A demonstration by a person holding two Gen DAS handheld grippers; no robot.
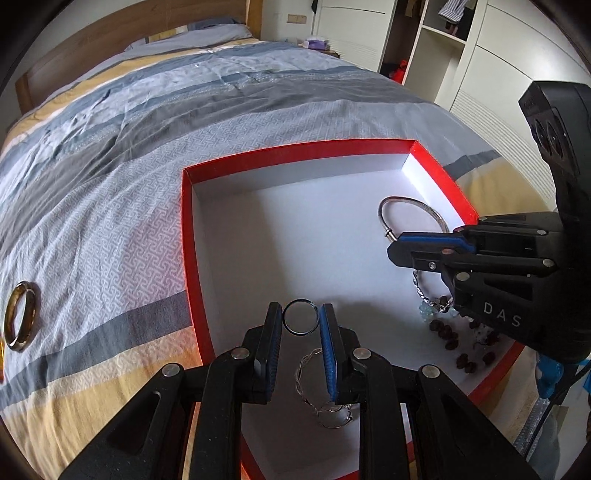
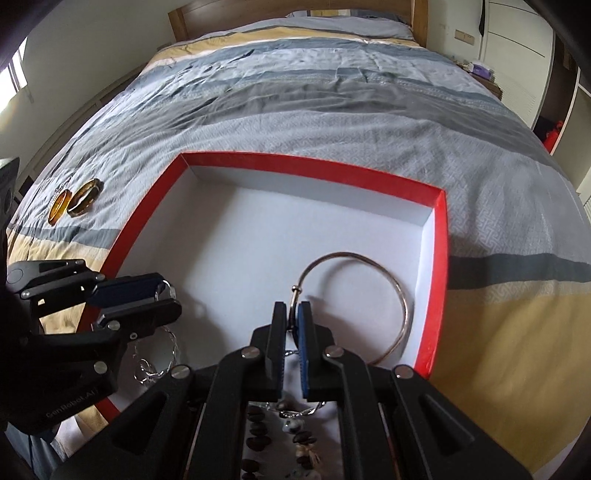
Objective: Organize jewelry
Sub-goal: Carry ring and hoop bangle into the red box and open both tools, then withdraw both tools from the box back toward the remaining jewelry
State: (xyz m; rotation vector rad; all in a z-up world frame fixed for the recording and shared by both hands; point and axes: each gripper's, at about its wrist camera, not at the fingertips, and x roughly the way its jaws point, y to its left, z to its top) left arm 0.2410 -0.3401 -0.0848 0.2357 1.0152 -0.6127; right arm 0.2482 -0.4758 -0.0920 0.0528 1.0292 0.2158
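A red box with a white floor (image 1: 258, 236) lies on the bed. My left gripper (image 1: 300, 317) is shut on a thin dark ring (image 1: 301, 322), held above the box floor; it also shows in the right wrist view (image 2: 166, 291). My right gripper (image 2: 294, 314) is shut with nothing clearly between its pads, its tips over the clasp end of a silver bangle (image 2: 388, 280) that lies in the box. A silver chain (image 1: 325, 410) and a brown bead bracelet (image 1: 450, 336) also lie in the box. Two amber bangles (image 2: 74, 203) lie on the bedcover left of the box.
The bed has a striped grey, blue and yellow cover (image 1: 166, 129) and a wooden headboard (image 2: 295, 7). White wardrobes and shelves (image 1: 461, 55) stand at the right. One amber bangle (image 1: 20, 315) shows at the left in the left wrist view.
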